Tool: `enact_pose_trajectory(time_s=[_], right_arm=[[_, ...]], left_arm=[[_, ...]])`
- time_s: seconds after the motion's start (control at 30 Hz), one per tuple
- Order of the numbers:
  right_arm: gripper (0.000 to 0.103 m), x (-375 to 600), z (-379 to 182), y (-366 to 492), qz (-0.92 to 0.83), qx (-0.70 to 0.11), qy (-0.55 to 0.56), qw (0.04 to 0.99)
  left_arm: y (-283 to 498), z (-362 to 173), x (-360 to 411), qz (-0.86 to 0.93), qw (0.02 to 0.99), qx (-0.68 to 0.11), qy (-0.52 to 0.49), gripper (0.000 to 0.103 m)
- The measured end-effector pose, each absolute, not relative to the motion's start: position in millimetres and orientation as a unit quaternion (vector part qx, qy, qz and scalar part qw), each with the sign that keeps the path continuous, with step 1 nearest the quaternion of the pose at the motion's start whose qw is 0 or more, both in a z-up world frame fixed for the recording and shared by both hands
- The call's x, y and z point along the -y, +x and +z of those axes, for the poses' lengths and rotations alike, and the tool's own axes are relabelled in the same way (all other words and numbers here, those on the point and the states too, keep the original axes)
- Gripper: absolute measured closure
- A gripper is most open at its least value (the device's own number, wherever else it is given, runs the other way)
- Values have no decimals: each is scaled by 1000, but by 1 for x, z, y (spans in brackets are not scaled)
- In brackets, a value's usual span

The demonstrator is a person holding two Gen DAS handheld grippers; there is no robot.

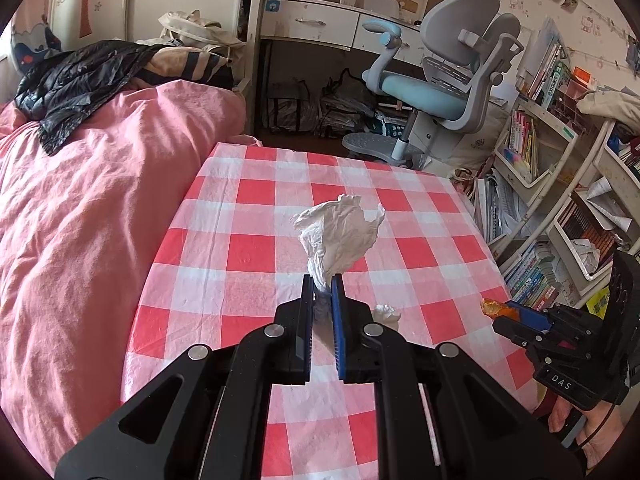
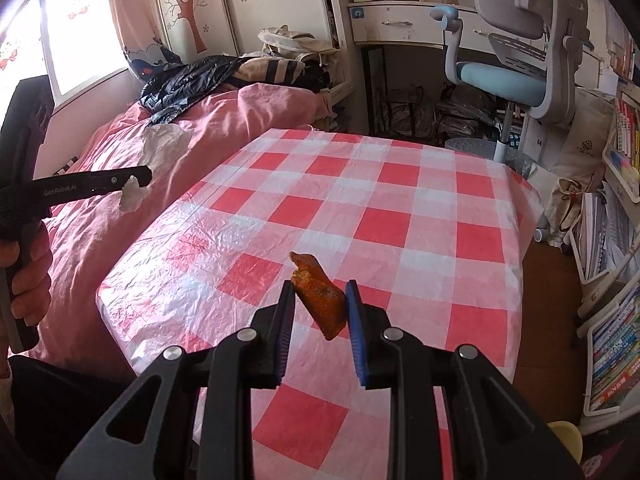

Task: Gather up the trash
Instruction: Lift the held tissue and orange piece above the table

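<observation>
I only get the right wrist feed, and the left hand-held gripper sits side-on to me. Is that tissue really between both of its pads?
Observer: Yes. In the left wrist view the white tissue is pinched by its twisted end between the blue pads of the left hand-held gripper.
Operator: How much is sticking out?
Observer: Most of it. The crumpled bulk fans out beyond the fingertips.
Operator: And my load, seen from outside?
Observer: From the side, the orange scrap pokes out past the tips of the right hand-held gripper.

crumpled white tissue (image 1: pixel 338 236) and orange peel (image 2: pixel 322 296) each pinched aloft above checkered table.
</observation>
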State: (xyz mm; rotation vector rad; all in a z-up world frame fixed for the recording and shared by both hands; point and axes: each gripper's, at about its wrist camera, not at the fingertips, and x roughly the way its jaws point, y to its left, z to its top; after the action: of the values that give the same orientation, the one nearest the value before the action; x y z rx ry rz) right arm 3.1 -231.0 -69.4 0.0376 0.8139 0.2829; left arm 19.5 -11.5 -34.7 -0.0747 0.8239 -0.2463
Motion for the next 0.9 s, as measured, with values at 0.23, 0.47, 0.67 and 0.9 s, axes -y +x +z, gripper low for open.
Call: enact_pose_trajectory(time_s=[0.23,0.47,0.67,0.9], right_arm=[[77,232,-66,1,137,-384,18,913],[77,230,-61,-2,143,-369,17,918],[77,229,-60,-2,145,-367,15,919],[77,228,-59,-2,146,-365,15,920]], left_arm=[[22,-37,11,-117,908,-402,-32,94],[22,-37,12,-117,908,-402,-32,94],[23,-38,14,-119,907,-402,-28,94],[23,-38,14,-119,908,-402,-28,94]])
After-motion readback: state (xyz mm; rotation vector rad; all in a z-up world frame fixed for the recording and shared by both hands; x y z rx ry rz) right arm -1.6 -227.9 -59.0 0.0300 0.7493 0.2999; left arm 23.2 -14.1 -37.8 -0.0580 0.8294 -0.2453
